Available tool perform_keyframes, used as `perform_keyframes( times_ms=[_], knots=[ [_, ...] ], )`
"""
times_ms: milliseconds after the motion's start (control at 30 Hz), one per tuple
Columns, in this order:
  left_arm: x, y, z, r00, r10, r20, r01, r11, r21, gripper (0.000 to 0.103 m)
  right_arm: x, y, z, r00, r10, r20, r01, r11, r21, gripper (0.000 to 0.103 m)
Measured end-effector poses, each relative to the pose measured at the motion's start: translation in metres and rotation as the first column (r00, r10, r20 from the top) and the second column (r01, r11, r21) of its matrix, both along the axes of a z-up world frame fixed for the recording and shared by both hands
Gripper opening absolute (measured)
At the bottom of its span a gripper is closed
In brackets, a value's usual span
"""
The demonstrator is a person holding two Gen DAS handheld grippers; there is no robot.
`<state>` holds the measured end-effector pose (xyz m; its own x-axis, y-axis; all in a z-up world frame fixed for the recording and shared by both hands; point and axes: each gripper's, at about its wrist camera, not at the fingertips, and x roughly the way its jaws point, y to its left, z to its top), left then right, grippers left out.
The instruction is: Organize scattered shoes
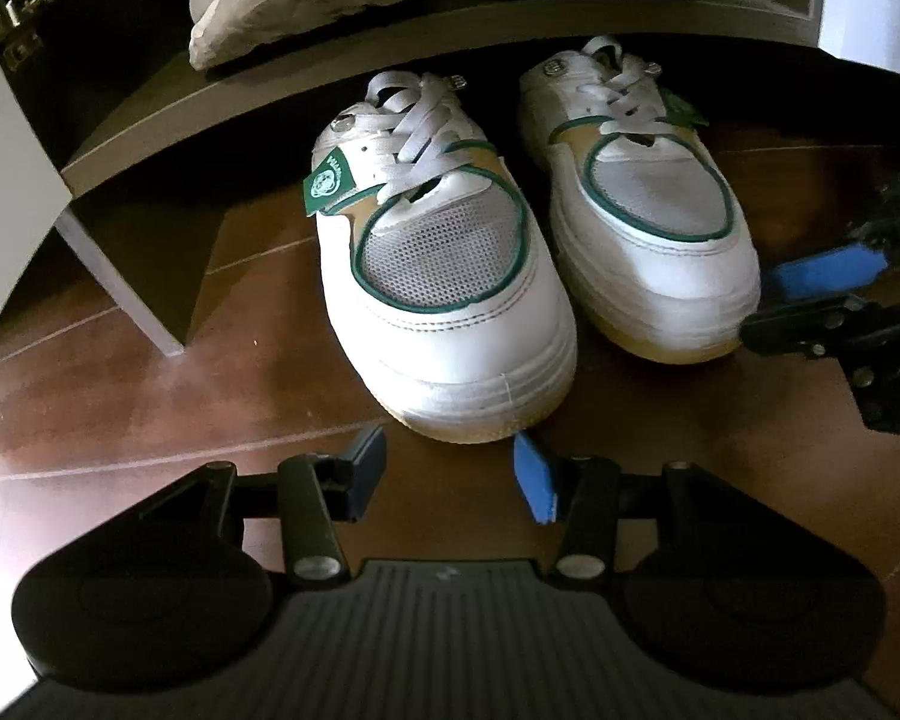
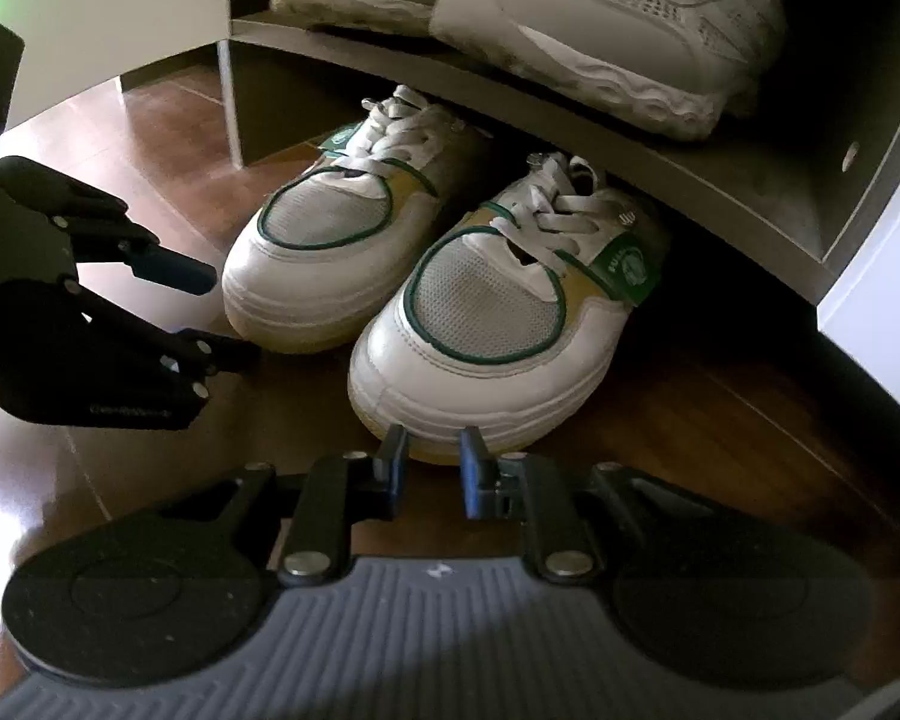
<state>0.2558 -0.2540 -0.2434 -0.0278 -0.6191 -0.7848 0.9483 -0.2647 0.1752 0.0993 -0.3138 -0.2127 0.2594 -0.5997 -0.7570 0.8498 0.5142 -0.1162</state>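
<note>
Setting: a wooden floor (image 1: 150, 360) in front of an open shoe cabinet, seen from two cameras, one on each handheld gripper.
Task shoes: a pair of white sneakers with green piping, grey mesh toes, tan side panels and yellowed soles, standing side by side on the floor with toes toward the cameras and heels tucked under the cabinet's lowest shelf (image 1: 390, 54).
Left sneaker (image 1: 444, 276): in the left wrist view it sits at centre, its toe at about 6 o'clock from the shelf edge, a green round-logo tag on its outer side.
Right sneaker (image 1: 648, 216): at 2 o'clock from its partner in the left wrist view, close beside it; whether the two touch I cannot tell.
Upper shelf shoes: a worn pale grey-white pair (image 2: 600, 30) rests on the shelf above, at 12 o'clock.
Left gripper (image 1: 450, 471): at 6 o'clock, just below the left sneaker's toe; its fingers are spread partway with nothing between them, and the blue pad (image 1: 534, 480) reaches up to the sole's edge.
Right gripper (image 2: 432, 459): at 6 o'clock in its own view, fingers drawn close with a narrow gap, tips right at the right sneaker's toe sole; whether they press it I cannot tell.
Cross view: in the left wrist view, the right gripper enters at 3 o'clock beside the right sneaker's toe.
Cabinet door: a metal hinge (image 1: 6, 24) shows at 10 o'clock.
</note>
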Motion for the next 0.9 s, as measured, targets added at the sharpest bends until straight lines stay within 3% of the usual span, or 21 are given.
perform_keyframes(
  times_ms=[267,400,467,567,633,700,800,833,900],
  knots=[
    [-0.007,-0.024,-0.003,0.999,-0.040,0.010,0.040,0.999,-0.014,0.056,0.001,-0.013,-0.001,0.999,-0.049,-0.001,0.049,0.999,0.003,0.019],
    [0.007,0.001,0.009,0.999,-0.032,-0.032,0.030,0.999,-0.036,0.055,-0.010,-0.003,0.020,0.997,-0.060,0.043,0.059,0.998,0.012,0.019],
    [0.020,0.017,0.027,0.999,0.021,-0.035,-0.023,0.996,-0.082,0.055,-0.020,0.015,0.049,0.995,-0.049,0.090,0.057,0.994,-0.096,0.019],
    [0.029,0.024,0.061,0.994,0.103,0.019,-0.097,0.975,-0.202,0.055,-0.028,0.026,0.080,0.987,-0.093,0.134,0.128,0.951,-0.282,0.022],
    [0.029,0.017,0.097,0.984,0.170,0.055,-0.141,0.926,-0.349,0.055,-0.024,0.025,0.098,0.979,-0.151,0.134,0.195,0.880,-0.432,0.035],
    [0.026,0.005,0.116,0.978,0.203,0.051,-0.164,0.894,-0.417,0.055,-0.018,0.015,0.101,0.976,-0.179,0.126,0.218,0.852,-0.476,0.035],
    [0.017,-0.026,0.139,0.972,0.229,0.046,-0.181,0.864,-0.469,0.057,-0.016,-0.004,0.101,0.955,-0.251,0.160,0.296,0.850,-0.436,0.031],
    [0.016,-0.038,0.142,0.975,0.222,0.009,-0.194,0.870,-0.453,0.057,-0.017,-0.008,0.102,0.945,-0.263,0.196,0.323,0.851,-0.414,0.031],
    [0.016,-0.054,0.146,0.974,0.216,-0.065,-0.223,0.879,-0.422,0.058,-0.028,-0.012,0.109,0.895,-0.284,0.344,0.398,0.856,-0.329,0.036]
  ],
)
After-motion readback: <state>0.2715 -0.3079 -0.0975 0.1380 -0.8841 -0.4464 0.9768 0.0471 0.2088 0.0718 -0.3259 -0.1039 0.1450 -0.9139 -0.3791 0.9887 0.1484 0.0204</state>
